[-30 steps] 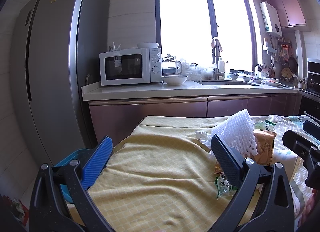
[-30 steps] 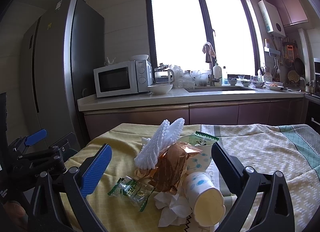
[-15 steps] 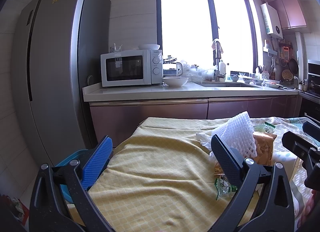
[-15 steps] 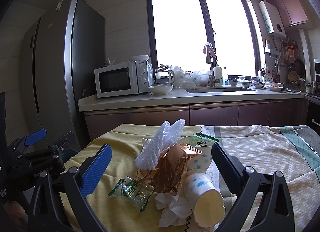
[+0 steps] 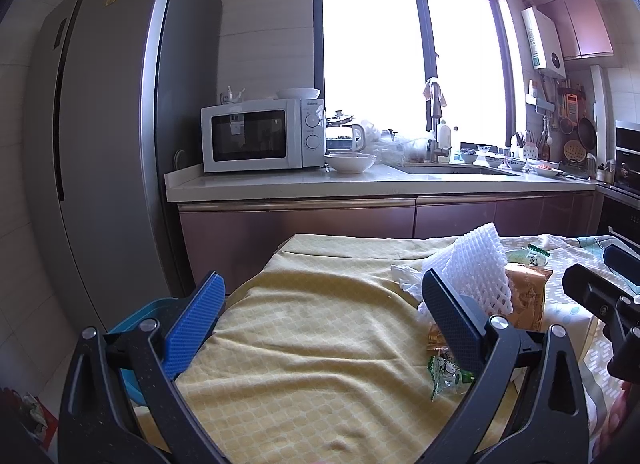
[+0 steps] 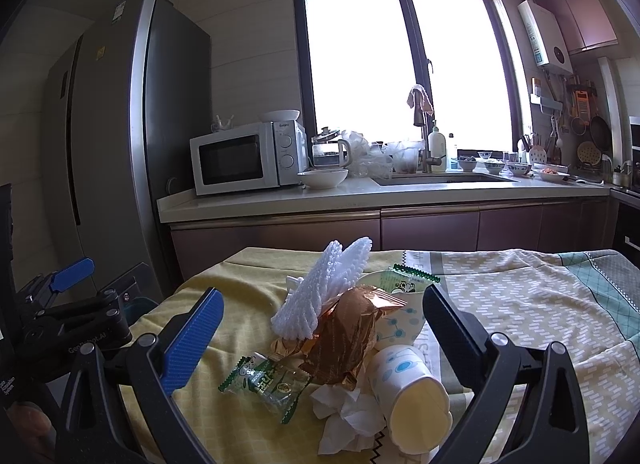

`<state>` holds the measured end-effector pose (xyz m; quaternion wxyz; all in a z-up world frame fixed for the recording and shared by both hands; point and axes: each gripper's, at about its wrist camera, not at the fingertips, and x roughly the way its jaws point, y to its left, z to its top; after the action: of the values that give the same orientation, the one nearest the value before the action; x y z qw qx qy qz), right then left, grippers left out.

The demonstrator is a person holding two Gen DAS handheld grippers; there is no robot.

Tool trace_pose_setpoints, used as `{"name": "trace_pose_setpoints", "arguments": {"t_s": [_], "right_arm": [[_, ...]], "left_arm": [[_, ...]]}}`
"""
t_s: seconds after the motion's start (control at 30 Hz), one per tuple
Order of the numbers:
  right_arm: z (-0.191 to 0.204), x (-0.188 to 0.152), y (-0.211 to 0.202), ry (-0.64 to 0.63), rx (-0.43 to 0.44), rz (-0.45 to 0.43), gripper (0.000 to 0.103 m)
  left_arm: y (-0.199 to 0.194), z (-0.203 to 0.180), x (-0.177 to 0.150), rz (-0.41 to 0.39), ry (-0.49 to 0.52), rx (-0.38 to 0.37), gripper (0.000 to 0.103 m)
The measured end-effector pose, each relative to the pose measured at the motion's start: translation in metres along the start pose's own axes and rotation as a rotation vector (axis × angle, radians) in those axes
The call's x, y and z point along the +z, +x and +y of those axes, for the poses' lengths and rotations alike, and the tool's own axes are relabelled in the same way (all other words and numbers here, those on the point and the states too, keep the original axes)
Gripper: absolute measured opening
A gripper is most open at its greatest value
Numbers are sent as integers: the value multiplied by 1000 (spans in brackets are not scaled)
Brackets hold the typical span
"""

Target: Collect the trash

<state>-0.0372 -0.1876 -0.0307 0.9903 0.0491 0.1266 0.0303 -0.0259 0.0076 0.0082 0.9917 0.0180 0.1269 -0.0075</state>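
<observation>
Right tool (image 6: 320,316) spread wide, nothing between its fingers, hanging just above a trash pile on a cloth-covered counter (image 6: 520,296). Left tool (image 5: 320,296) also spread and empty, over bare yellow cloth, with the pile off to its right. Left tool shows at the left edge of the right view too.

Pile: white foam net (image 6: 320,292) leaning upright at the back, resting on a crumpled brown snack bag (image 6: 344,340). Green candy wrapper (image 6: 266,382) flat on the cloth, front left of the bag. Paper cup (image 6: 408,392) on its side, mouth toward the camera, touching the bag's right side. Crumpled tissue (image 6: 346,416) in front, between wrapper and cup. Second green wrapper (image 6: 408,278) behind the bag, lying on what looks like a pale dish; hard to tell.

Blue bin (image 5: 136,320) sits low beside the counter's left edge, partly hidden by the left tool's finger.

Background: microwave (image 6: 248,158), fridge (image 6: 112,136), white bowl (image 6: 323,177).
</observation>
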Motion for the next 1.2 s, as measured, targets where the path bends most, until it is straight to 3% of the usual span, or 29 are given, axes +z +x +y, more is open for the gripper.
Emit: {"name": "trace_pose_setpoints", "arguments": {"t_s": [0.77, 0.97, 1.2], "right_arm": [[-12, -4, -1, 16, -10, 22, 96], [-35, -13, -6, 49, -49, 62, 95], [-60, -28, -15, 74, -79, 111, 81]], "left_arm": [[9, -6, -8, 38, 13, -29, 97], [18, -17, -17, 95, 47, -102, 97], [35, -29, -27, 177, 72, -208, 97]]}}
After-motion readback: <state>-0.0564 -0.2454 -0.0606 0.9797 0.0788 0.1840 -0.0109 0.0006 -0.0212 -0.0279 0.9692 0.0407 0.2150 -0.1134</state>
